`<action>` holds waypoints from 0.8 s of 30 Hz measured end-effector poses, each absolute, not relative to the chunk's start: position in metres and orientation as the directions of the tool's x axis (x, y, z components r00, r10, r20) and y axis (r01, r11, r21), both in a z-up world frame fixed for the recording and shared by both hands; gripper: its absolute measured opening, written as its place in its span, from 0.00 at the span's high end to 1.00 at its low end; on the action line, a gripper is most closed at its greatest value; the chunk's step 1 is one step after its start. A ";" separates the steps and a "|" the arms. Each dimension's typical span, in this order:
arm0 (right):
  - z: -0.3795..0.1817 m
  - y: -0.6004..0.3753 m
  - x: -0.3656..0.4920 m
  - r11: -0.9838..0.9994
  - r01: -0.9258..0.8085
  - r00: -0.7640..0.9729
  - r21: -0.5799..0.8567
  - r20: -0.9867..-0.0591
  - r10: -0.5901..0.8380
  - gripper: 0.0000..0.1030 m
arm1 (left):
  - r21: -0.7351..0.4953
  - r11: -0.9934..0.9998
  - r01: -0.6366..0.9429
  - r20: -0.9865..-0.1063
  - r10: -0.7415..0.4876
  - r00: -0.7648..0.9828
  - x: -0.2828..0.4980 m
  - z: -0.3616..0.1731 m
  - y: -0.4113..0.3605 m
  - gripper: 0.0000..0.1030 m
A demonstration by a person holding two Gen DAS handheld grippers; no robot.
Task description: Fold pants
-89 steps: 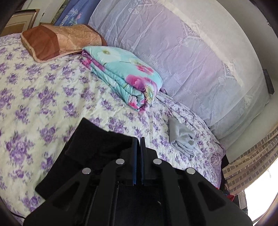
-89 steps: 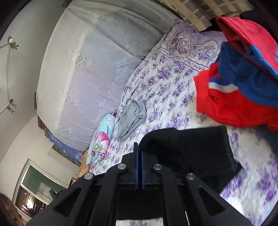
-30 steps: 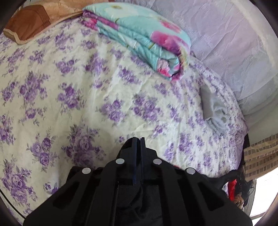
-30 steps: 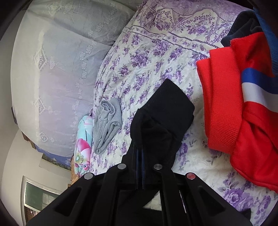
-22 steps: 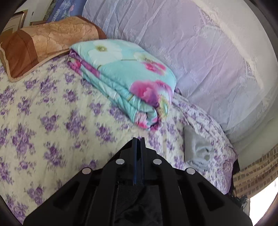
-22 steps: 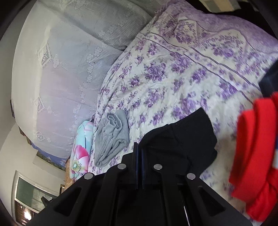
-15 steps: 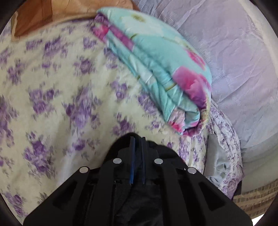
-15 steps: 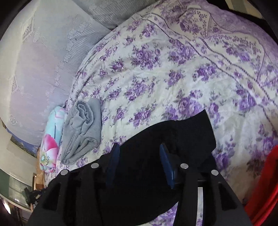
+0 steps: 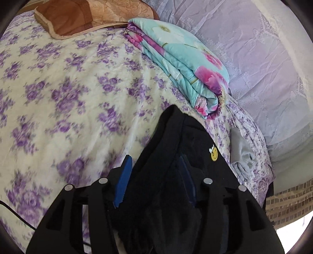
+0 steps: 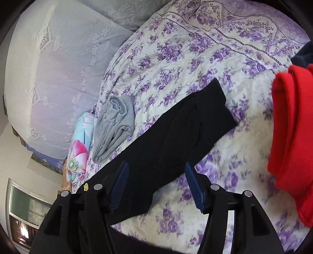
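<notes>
One black pants (image 10: 182,125), one grey folded garment (image 10: 113,125), one floral quilt (image 9: 182,60), one brown pillow (image 9: 88,15), one red garment (image 10: 293,136).

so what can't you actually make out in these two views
- Near end of the black pants: left wrist view, hidden under the left tool, whose jaws are opening around the cloth.
- Red garment: right wrist view, cut off by the right edge.
- Bedsheet flowers: left wrist view, smeared by motion blur.
- Yellow badge: right wrist view, too small to read, beside the right tool.
</notes>
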State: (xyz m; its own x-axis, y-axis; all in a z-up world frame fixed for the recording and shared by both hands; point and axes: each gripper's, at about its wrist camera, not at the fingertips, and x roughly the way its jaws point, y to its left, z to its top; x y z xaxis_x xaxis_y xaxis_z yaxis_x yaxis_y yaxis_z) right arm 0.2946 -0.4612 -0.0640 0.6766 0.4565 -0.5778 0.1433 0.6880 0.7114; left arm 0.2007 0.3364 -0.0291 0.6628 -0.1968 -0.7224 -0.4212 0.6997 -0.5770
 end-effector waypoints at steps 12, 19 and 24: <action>-0.063 -0.441 0.209 0.651 0.062 0.678 0.757 -0.511 0.529 0.35 | -0.603 0.683 -0.411 -0.743 -0.293 0.602 0.129 -0.075 0.298 0.40; -0.058 -0.451 0.139 0.636 0.065 0.701 0.769 -0.489 0.519 0.33 | -0.647 0.676 -0.354 -0.702 -0.345 0.623 0.160 -0.081 0.284 0.57; -0.064 -0.473 0.081 0.636 0.132 0.705 0.760 -0.523 0.479 0.30 | -0.669 0.659 -0.345 -0.664 -0.319 0.676 0.153 -0.079 0.286 0.86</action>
State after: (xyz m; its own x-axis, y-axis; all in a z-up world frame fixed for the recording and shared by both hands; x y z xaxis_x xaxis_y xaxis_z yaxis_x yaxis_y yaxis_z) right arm 0.0805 -0.4728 -0.0637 0.7049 0.4792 -0.5230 0.1317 0.6361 0.7603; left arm 0.1526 0.2858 -0.0788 0.6765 -0.3195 -0.6636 -0.3447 0.6589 -0.6686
